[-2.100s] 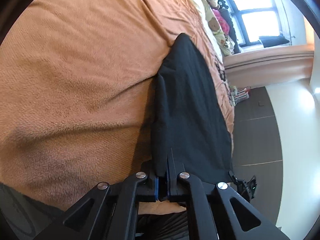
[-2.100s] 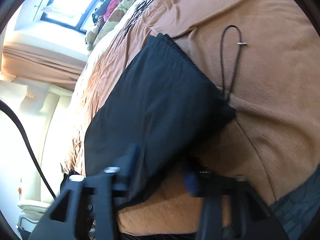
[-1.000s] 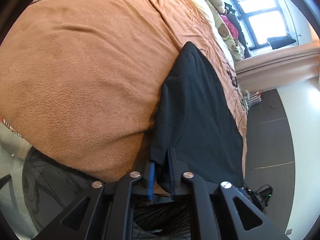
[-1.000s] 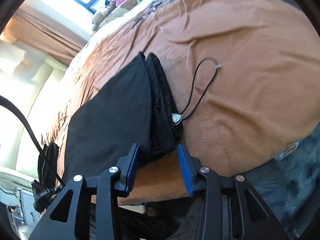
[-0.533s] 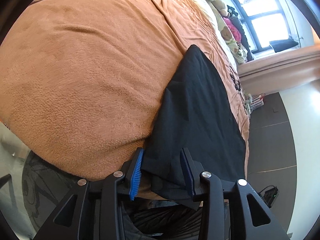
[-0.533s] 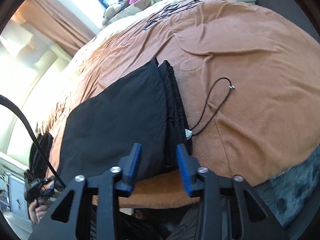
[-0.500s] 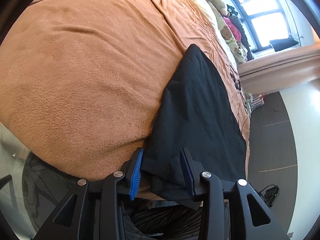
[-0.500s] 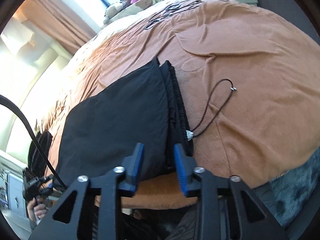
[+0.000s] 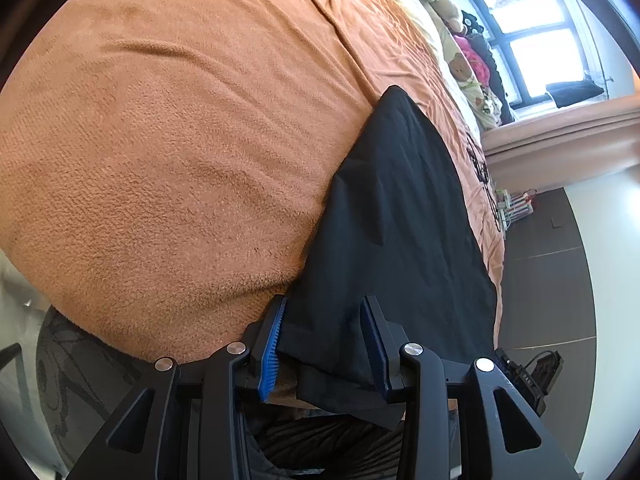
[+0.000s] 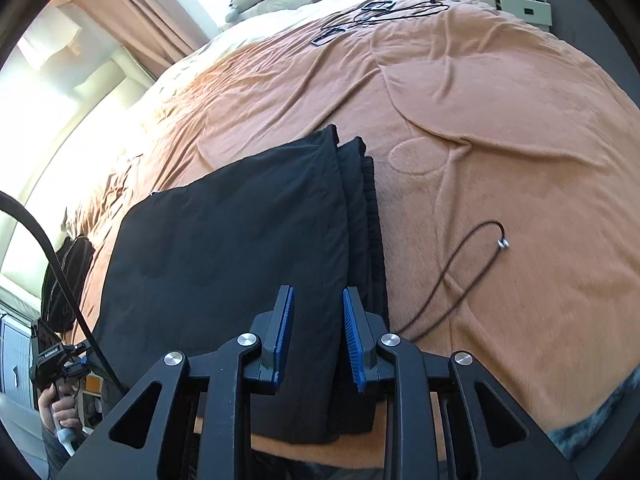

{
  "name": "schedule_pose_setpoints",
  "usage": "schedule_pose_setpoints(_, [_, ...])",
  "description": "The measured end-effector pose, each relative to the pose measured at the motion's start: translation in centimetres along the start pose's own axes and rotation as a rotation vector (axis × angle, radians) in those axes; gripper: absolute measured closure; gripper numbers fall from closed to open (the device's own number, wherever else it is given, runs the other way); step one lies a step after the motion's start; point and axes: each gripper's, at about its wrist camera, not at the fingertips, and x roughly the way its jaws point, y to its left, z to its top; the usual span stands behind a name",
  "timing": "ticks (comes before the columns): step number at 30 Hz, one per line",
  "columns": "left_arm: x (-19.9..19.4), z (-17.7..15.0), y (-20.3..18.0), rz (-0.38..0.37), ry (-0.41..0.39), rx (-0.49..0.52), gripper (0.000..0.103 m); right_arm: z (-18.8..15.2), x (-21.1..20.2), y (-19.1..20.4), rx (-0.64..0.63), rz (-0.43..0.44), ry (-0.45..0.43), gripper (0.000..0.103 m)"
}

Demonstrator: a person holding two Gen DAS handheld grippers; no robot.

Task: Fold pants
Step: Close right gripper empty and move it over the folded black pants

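The left wrist camera sits just behind the left gripper (image 9: 324,340) and looks forward and down along its fingers, close over the near edge of the orange blanket (image 9: 180,152); the bed runs away toward a window (image 9: 532,36) at upper right, so this view faces the room's far end; the right wrist camera sits likewise behind the right gripper (image 10: 318,336), tilted down, close to the same bed edge, its far end showing curtains (image 10: 132,12) and bright, washed-out glass that may be the same window; both views share the folded black pants (image 10: 224,260) and the blanket around them; the left gripper also appears small at the right view's lower left.
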Motion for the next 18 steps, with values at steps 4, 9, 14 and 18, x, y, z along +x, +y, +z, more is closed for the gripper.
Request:
schedule_pose_setpoints(4, [0.1, 0.2, 0.0, 0.002, 0.001, -0.008, 0.064, 1.1, 1.5, -0.2, -0.012, -0.011, 0.012, 0.080])
schedule_pose_setpoints(9, [0.3, 0.3, 0.0, 0.005, -0.001, -0.016, 0.064, 2.4, 3.0, -0.2, -0.030, -0.012, 0.012, 0.080])
schedule_pose_setpoints(14, [0.5, 0.5, 0.0, 0.009, -0.003, -0.022, 0.064, 3.2, 4.1, -0.2, -0.049, -0.028, 0.015, 0.100])
schedule_pose_setpoints(18, [0.6, 0.3, -0.3, 0.023, -0.005, -0.013, 0.062, 2.9, 3.2, 0.1, -0.085, -0.034, -0.027, 0.102])
